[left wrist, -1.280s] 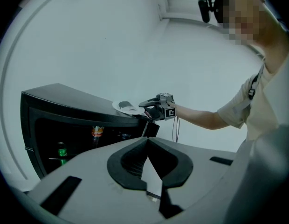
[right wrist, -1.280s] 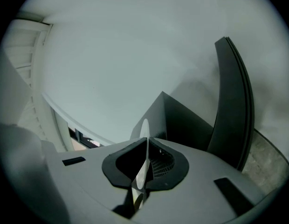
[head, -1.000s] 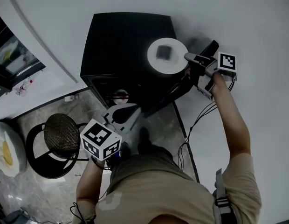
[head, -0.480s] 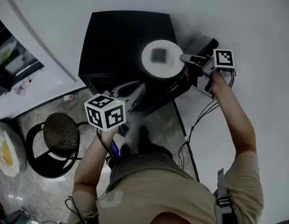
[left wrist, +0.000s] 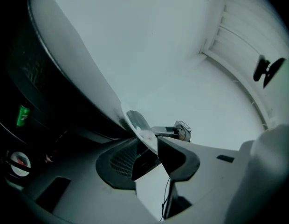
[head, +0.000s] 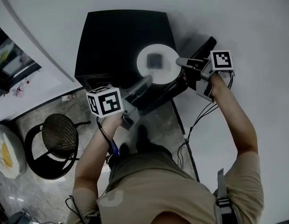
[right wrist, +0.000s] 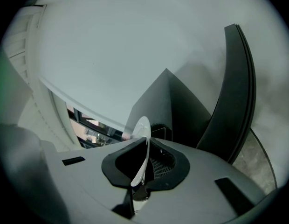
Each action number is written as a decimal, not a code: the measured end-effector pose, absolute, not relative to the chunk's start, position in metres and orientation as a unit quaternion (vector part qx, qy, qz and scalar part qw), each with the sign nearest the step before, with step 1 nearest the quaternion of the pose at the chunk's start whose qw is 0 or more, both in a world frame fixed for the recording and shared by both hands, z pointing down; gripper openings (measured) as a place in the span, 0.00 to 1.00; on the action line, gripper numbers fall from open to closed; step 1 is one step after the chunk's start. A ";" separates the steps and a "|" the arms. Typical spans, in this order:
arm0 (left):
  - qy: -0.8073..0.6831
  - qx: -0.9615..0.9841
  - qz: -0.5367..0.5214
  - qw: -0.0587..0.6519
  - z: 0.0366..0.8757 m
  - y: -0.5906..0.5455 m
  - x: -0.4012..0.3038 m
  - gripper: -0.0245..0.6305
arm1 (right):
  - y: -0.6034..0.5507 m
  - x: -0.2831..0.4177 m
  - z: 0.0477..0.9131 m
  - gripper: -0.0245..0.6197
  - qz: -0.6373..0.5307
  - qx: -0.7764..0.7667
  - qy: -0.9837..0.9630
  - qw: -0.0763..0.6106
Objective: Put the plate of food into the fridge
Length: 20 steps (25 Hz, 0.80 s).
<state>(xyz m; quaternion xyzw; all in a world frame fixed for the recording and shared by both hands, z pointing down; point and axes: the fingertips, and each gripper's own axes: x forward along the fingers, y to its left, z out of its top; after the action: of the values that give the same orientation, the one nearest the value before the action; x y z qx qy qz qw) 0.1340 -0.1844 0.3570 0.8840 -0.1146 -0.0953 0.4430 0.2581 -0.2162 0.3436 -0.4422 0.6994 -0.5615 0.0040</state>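
A white plate (head: 156,62) with a dark piece of food (head: 155,59) hangs over the top of the black fridge (head: 116,41). My right gripper (head: 182,62) is shut on the plate's right rim; in the right gripper view the plate (right wrist: 142,141) runs edge-on between the closed jaws of that gripper (right wrist: 143,157). My left gripper (head: 143,84) reaches up to the plate's lower left edge. Its jaws are opening, and in the left gripper view the plate's rim (left wrist: 135,120) lies between the spread jaws of the left gripper (left wrist: 151,155), the pads not pressing it.
The fridge door (head: 200,55) stands open at the right. A round stool (head: 60,129) is on the floor at the left, with a white object (head: 4,155) beyond it. Cables (head: 193,125) trail by the right arm. A green can (left wrist: 23,115) shows in the dark fridge interior.
The left gripper rose from low in front of the fridge up to the plate's edge. The right gripper carried the plate a little leftwards.
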 end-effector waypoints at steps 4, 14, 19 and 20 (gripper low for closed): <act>-0.094 0.872 -0.120 0.465 0.355 -0.186 0.135 0.25 | -0.216 0.259 0.344 0.09 -0.558 -0.446 0.700 -0.003; -0.088 0.862 -0.117 0.485 0.355 -0.190 0.132 0.18 | -0.211 0.253 0.337 0.09 -0.547 -0.445 0.708 -0.027; -0.090 0.861 -0.110 0.489 0.346 -0.190 0.126 0.18 | -0.211 0.248 0.331 0.09 -0.556 -0.440 0.705 -0.017; -0.091 0.860 -0.111 0.489 0.343 -0.190 0.124 0.18 | -0.211 0.246 0.328 0.09 -0.556 -0.439 0.705 -0.013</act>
<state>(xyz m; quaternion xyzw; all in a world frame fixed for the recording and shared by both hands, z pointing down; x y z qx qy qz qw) 0.1241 -0.1904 0.3427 0.8604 -0.0912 -0.1111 0.4890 0.2459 -0.2114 0.3282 -0.4392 0.7052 -0.5564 -0.0134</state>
